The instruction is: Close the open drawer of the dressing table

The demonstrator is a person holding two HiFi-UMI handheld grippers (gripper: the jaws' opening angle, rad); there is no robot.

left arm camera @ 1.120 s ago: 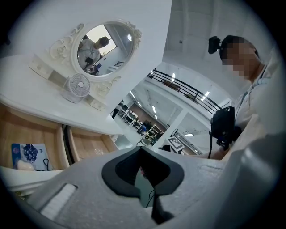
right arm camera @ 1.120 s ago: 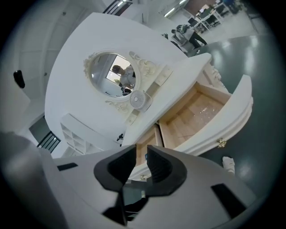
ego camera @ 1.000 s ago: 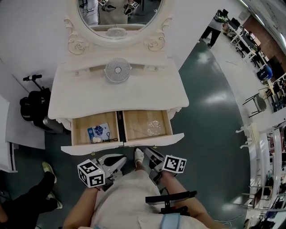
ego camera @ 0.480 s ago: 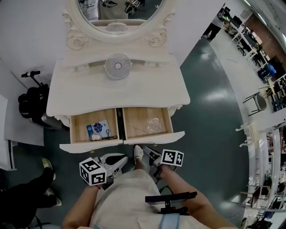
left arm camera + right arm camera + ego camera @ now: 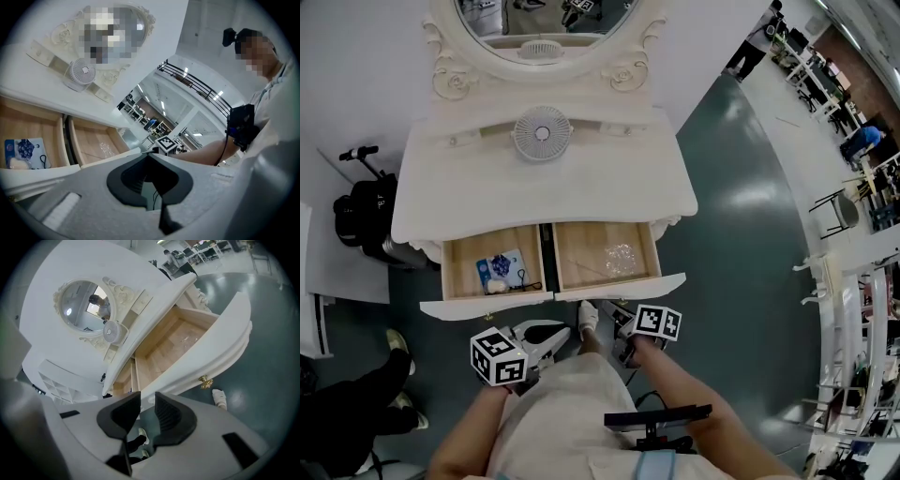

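The white dressing table (image 5: pixel 534 197) has two wooden drawers pulled out side by side. The left drawer (image 5: pixel 461 264) holds a blue card and small items. In the right drawer (image 5: pixel 581 251) lies a clear plastic scrap. My left gripper (image 5: pixel 555 333) hangs just in front of the left drawer front (image 5: pixel 487 305), jaws together and empty. My right gripper (image 5: pixel 617 319) sits below the right drawer front (image 5: pixel 623 286). Its jaws have just been opening, with nothing between them. The right gripper view shows that gripper (image 5: pixel 146 399) under the right drawer front (image 5: pixel 220 348) and its brass knob (image 5: pixel 205 382).
A small white fan (image 5: pixel 542 134) stands on the tabletop under the oval mirror (image 5: pixel 544 23). A black bag (image 5: pixel 361 216) sits left of the table. Someone's legs (image 5: pixel 347 412) are at lower left. My shoe (image 5: pixel 588 316) is under the drawers. Chairs (image 5: pixel 844 211) stand far right.
The right gripper has drifted closer to the right drawer front. The left gripper has barely shifted. Both drawers stand as far out as before.
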